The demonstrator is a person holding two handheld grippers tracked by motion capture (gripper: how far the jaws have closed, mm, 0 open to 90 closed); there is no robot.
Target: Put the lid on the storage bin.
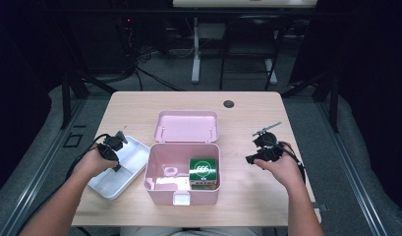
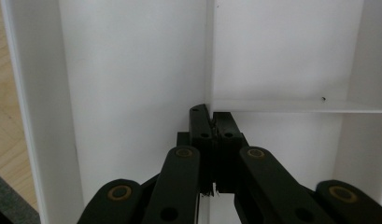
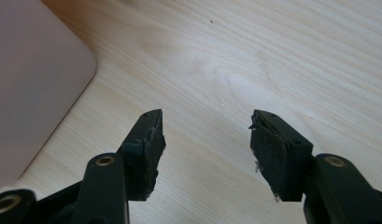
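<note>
dark room, wooden table point(image 1: 247, 123), white tray point(image 1: 125, 169)

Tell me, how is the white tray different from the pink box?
The white tray is shallow with low walls; the pink box is deep. The white tray has thin dividers and the left hand-held gripper reaches into it, shut on a divider; the pink box holds a green packet and its lid lies behind it. Both sit open-topped on the wooden table.
</note>
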